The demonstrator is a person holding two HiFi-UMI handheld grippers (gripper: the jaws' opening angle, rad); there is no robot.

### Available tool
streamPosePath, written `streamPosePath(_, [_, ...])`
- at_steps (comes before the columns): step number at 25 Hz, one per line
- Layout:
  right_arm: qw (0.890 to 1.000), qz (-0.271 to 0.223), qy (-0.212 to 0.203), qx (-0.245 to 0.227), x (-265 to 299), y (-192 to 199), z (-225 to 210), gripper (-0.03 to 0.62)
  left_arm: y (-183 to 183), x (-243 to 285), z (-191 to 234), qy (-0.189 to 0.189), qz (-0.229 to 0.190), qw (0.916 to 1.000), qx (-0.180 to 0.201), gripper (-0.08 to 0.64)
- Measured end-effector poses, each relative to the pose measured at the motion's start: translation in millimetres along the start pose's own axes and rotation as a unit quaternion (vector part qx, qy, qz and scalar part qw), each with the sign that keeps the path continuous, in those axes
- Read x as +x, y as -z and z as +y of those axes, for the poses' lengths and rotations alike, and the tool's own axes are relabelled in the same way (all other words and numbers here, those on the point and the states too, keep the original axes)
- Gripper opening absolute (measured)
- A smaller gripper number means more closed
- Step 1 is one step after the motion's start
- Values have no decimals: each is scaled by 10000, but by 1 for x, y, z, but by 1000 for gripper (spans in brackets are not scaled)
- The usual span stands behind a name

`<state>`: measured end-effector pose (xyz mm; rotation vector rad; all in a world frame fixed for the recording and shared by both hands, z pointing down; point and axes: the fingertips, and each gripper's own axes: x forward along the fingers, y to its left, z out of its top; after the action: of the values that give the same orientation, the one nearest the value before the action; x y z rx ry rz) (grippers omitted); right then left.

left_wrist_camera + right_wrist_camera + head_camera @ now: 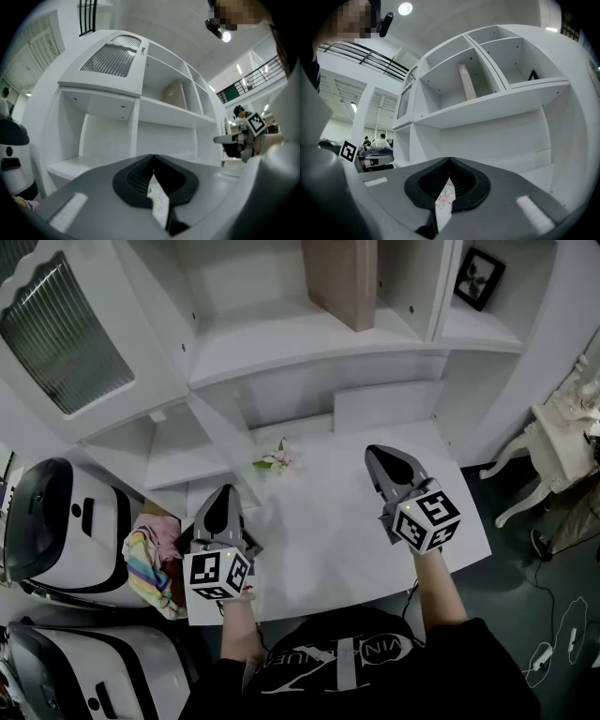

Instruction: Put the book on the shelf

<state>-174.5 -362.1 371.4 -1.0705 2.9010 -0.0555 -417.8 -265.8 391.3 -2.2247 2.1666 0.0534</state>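
A tan book stands upright in an upper compartment of the white shelf; it also shows in the left gripper view as the book and in the right gripper view as the book. Both grippers hover over the white table in front of the shelf, well below the book. My left gripper is shut with nothing in it, its tips meeting. My right gripper is likewise shut and empty, tips together.
A small pink flower sprig lies on the table between the grippers. A framed picture leans in the shelf's upper right compartment. White rounded machines and a striped cloth are at the left, a white ornate chair at the right.
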Motion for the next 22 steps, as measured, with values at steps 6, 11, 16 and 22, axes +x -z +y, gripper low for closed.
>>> streamPosePath(6, [9999,47,74,90,4,9,-10,6,1,3,1,20,34,10000,16,0])
streamPosePath(11, [9998,77,122,138,8,14,-15,7,1,6,5,-23,45,10000,36,0])
streamPosePath(16, [9997,78,139,173,10,16,-18,6,0,6,12,-98,45,9999,41,0])
streamPosePath(22, [9996,61,199,197,11,17,-23,8,0,8,12,-102,49,9999,32,0])
